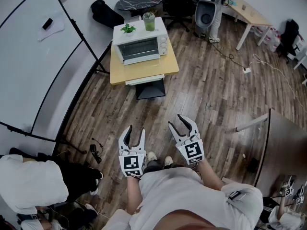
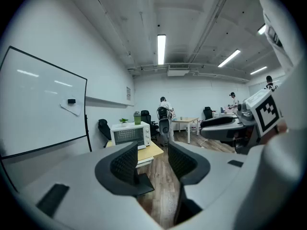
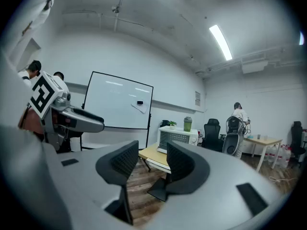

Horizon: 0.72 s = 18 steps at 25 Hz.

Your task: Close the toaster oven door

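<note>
A white toaster oven (image 1: 140,48) stands on a small wooden table (image 1: 144,72) far ahead of me, its glass door upright against the front. It also appears small in the left gripper view, toaster oven (image 2: 129,135), and in the right gripper view, toaster oven (image 3: 176,138). A potted plant (image 1: 128,28) and a green cup (image 1: 149,21) sit on top of it. My left gripper (image 1: 135,129) and right gripper (image 1: 176,120) hang over the wood floor near my body, well short of the table. Both have their jaws drawn close with nothing between them, as the left gripper (image 2: 152,159) and right gripper (image 3: 152,159) show in their own views.
A whiteboard (image 1: 29,56) on a black stand lines the left side. A person in white (image 1: 29,183) crouches at the bottom left. A dark tabletop (image 1: 288,147) is at the right, a light desk (image 1: 249,13) and an office chair (image 1: 175,1) at the back. A cable with a power strip (image 1: 247,70) lies on the floor.
</note>
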{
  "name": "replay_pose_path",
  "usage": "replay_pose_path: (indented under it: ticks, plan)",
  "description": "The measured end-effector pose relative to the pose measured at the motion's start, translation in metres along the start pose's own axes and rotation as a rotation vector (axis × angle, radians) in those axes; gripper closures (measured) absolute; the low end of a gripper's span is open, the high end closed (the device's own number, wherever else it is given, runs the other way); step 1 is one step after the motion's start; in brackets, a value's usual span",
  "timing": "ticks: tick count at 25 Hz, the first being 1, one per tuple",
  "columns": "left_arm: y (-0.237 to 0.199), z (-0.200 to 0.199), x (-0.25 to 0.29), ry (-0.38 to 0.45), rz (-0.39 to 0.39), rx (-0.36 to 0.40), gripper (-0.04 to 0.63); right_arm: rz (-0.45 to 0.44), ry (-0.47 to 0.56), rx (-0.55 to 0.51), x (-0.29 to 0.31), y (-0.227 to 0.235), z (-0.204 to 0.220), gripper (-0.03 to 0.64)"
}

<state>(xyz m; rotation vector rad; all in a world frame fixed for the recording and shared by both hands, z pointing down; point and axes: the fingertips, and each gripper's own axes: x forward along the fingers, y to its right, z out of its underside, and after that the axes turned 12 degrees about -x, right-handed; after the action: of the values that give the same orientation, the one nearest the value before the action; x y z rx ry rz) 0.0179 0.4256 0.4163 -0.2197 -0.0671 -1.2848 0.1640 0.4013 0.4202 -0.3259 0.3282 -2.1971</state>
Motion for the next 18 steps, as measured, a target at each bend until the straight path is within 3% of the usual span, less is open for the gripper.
replay_pose_path:
  ticks: [3,7,18]
  plan:
    - [0.001,0.002,-0.005,-0.001,0.004,0.002,0.403,0.016,0.017,0.036,-0.004,-0.002,-0.003,0.438]
    - [-0.002,-0.002,-0.003,0.003,-0.001,0.006,0.403,-0.013,0.002,0.016,0.002,-0.007,-0.003,0.333]
    - [-0.023,-0.009,0.026,0.005,0.010,0.014,0.407,0.011,-0.034,-0.016,0.035,0.003,0.002,0.351]
